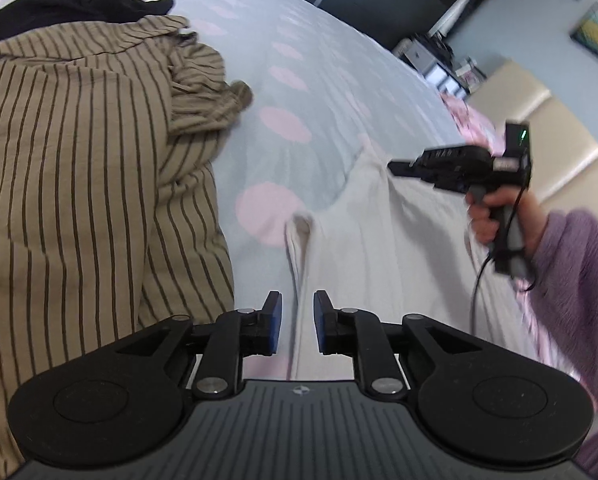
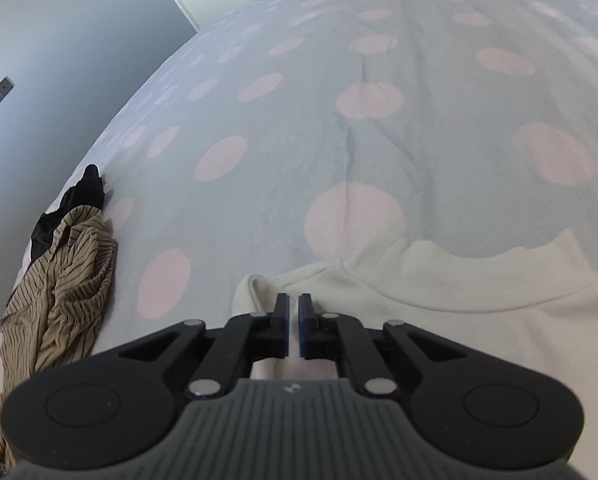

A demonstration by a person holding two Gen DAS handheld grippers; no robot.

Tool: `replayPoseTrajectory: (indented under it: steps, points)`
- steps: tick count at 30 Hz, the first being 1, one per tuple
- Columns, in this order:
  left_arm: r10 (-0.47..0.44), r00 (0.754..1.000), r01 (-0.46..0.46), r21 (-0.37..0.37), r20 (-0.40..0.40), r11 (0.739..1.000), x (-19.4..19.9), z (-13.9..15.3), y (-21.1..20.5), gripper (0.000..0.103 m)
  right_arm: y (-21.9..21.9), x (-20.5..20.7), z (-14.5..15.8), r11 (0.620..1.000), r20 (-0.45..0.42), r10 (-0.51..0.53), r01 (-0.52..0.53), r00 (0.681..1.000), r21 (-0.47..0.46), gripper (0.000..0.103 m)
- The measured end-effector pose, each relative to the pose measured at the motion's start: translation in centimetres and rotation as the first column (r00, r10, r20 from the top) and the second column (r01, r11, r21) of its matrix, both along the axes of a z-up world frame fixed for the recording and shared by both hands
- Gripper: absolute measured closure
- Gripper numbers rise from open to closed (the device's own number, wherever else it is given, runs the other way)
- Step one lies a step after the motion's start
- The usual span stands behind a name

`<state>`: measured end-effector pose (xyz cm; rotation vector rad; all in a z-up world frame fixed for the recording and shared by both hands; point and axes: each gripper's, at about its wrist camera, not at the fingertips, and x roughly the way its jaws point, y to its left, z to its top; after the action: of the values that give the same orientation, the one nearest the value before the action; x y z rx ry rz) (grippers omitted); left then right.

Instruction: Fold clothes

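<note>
Your left gripper (image 1: 297, 322) hovering over white garment (image 1: 379, 248), jaws slightly apart, nothing pinched; right gripper (image 1: 395, 168) meeting garment's raised fold; striped shirt (image 1: 79, 168) lying left.

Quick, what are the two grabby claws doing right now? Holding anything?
Left gripper: open a little, holding nothing; the white garment lies below it.
Right gripper: shut, nothing visibly pinched, just above the white garment.

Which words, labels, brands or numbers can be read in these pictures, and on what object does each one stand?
No text can be read.
Left gripper: a small round emblem on its grey body, no letters.
Right gripper: a small pale mark on its body, too blurred to read.
Striped garment, white garment, dotted bedcover: no print or label.
</note>
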<state>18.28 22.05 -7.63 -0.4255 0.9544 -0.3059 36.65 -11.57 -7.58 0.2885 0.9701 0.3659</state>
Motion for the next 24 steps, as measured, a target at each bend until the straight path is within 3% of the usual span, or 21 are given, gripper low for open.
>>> replayPoseTrajectory:
  steps: [5, 16, 22, 24]
  points:
    - [-0.055, 0.998, 0.055, 0.016, -0.003, 0.998, -3.5, 0.4, -0.6, 0.089, -0.2, -5.6, 2.1, 0.997, 0.000, 0.077, -0.077, 0.997, -0.023, 0.081]
    - [-0.178, 0.982, 0.184, 0.129, -0.056, 0.974, -14.8, 0.8, -2.2, 0.087, 3.1, -23.2, 3.4, 0.958, -0.012, 0.285, -0.285, 0.959, -0.023, 0.081]
    - [-0.200, 0.970, 0.218, 0.131, -0.138, 0.967, -20.0, -0.1, -2.7, 0.071, 4.3, -32.1, 2.8, 0.946, -0.008, 0.325, -0.325, 0.946, -0.015, 0.081]
    - [-0.193, 0.969, 0.213, 0.123, -0.154, 0.969, -21.4, -0.3, -2.9, 0.060, 4.5, -34.7, 2.5, 0.944, -0.005, 0.330, -0.330, 0.944, -0.018, 0.081]
